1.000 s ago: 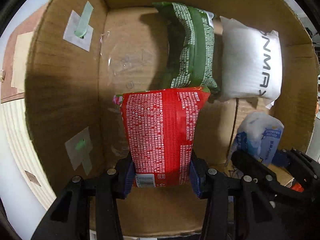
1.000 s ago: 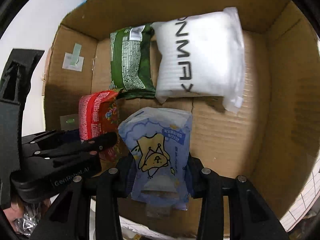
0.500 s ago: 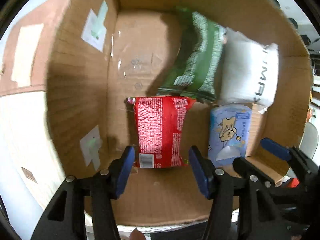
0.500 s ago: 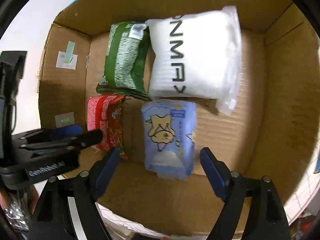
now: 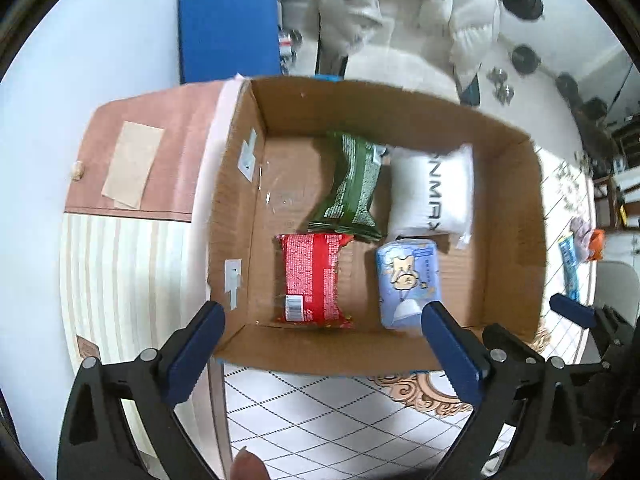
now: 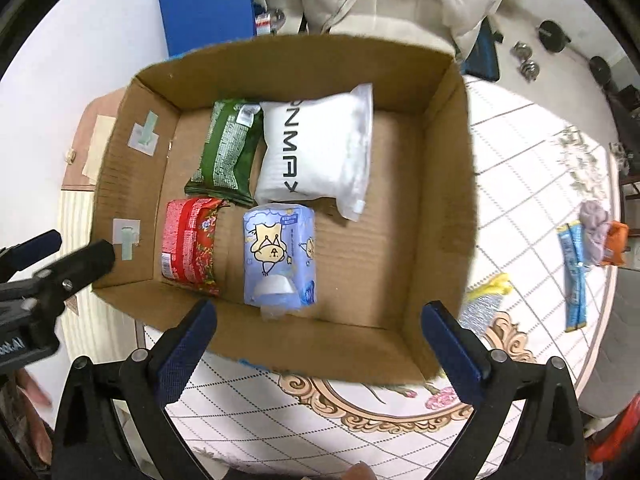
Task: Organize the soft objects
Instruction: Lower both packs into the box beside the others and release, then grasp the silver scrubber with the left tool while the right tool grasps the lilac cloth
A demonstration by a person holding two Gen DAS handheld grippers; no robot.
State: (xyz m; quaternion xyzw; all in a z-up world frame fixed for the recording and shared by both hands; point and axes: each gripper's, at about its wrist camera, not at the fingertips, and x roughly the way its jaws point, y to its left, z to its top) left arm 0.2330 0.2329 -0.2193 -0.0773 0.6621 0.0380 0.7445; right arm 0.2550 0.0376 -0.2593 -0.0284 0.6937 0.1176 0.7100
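1. The left wrist view looks steeply down from above the near left edge of the box (image 5: 516, 216), facing forward along its spread fingers (image 5: 196, 340). It sits near, yet high enough to take in the whole box.
2. The right wrist view looks down from above the near edge of the box (image 6: 448, 184), set further right, with the table's right side in sight.
3. Both views share the box floor and its four packs.
4. Each view catches the other gripper at its edge: right gripper (image 5: 572, 316) at lower right, left gripper (image 6: 56, 252) at left.
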